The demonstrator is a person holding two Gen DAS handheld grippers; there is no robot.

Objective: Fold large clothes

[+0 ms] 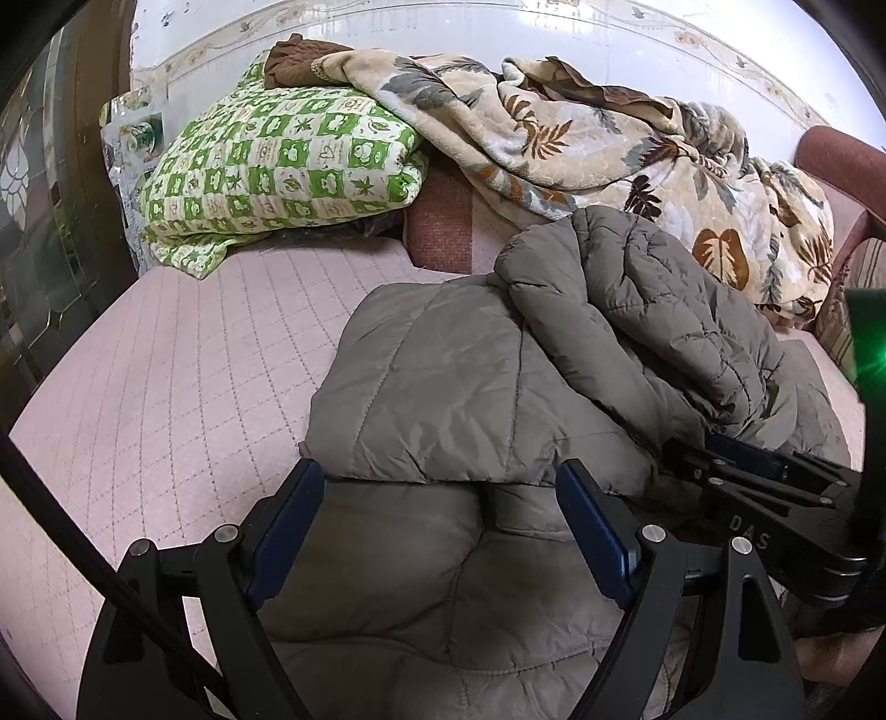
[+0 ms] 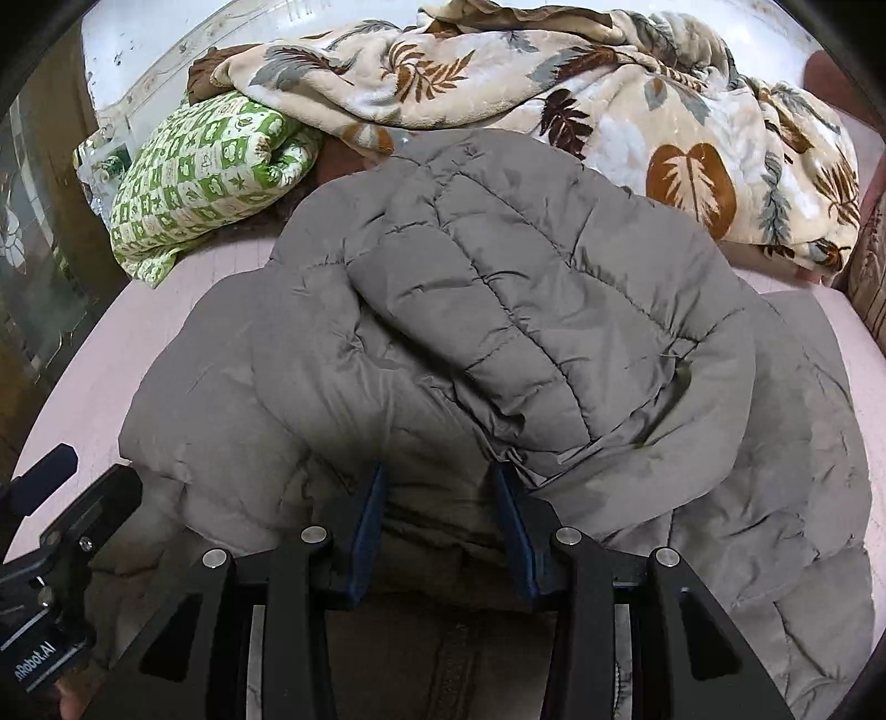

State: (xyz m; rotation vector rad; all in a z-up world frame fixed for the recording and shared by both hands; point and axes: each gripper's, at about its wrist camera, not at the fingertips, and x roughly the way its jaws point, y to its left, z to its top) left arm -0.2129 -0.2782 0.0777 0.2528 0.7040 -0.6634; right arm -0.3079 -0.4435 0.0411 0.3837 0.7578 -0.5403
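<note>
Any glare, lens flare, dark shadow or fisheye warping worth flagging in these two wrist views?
Left wrist view: a green flare at the right edge, the wall blown out white, straight quilt lines on the bed cover bowed, corners black. Right wrist view: a dark shadow on the jacket just ahead of the right gripper; wall overexposed here too; both frames otherwise sharp.

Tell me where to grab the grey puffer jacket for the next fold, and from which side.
Grip the grey puffer jacket at its near folded edge, coming in low from the front. That edge lies thick and straight across the pink quilted mattress, right before the left gripper, whose jaws stand wide enough to straddle it.
</note>
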